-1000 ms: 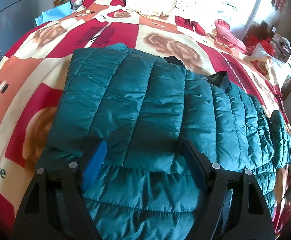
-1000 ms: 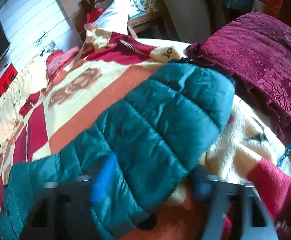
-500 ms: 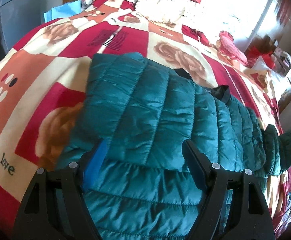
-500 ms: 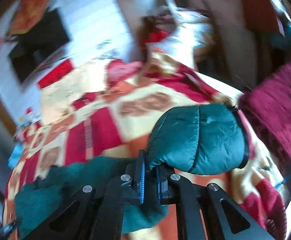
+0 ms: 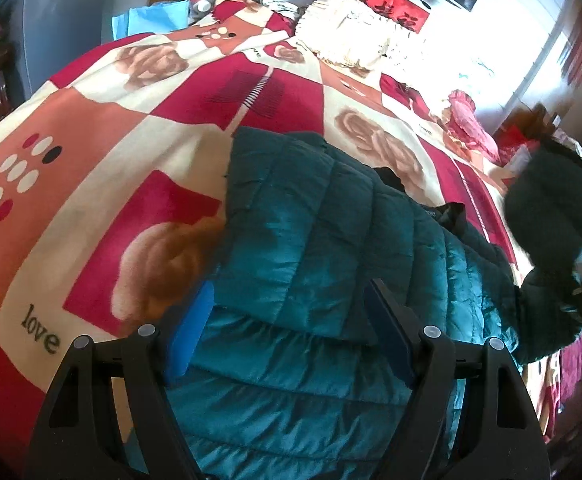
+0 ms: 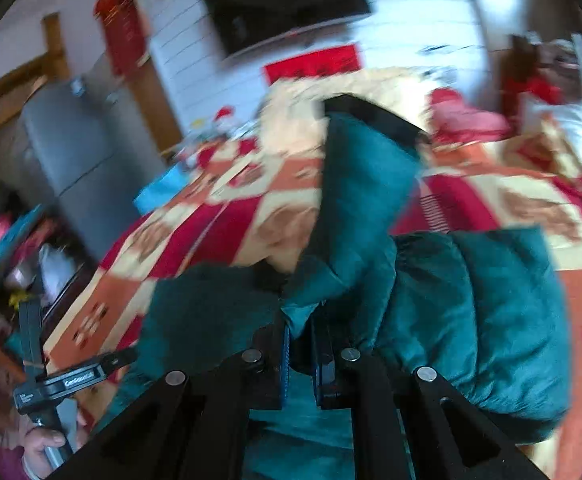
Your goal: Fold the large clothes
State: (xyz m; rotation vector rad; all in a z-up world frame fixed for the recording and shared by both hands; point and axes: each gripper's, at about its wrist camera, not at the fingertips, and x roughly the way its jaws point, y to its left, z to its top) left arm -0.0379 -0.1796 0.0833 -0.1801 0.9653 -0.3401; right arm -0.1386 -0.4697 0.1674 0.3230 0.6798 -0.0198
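Right hand-held gripper (image 6: pixel 301 350) clenched on the puffy teal jacket's (image 5: pixel 315 240) sleeve (image 6: pixel 359 200), soft, light, slippery — grip seams; left hand-held gripper (image 5: pixel 291 320) gapes released just above it.

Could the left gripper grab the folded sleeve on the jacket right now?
Probably yes: the left gripper is open, its fingers either side of the folded sleeve, with nothing between them.
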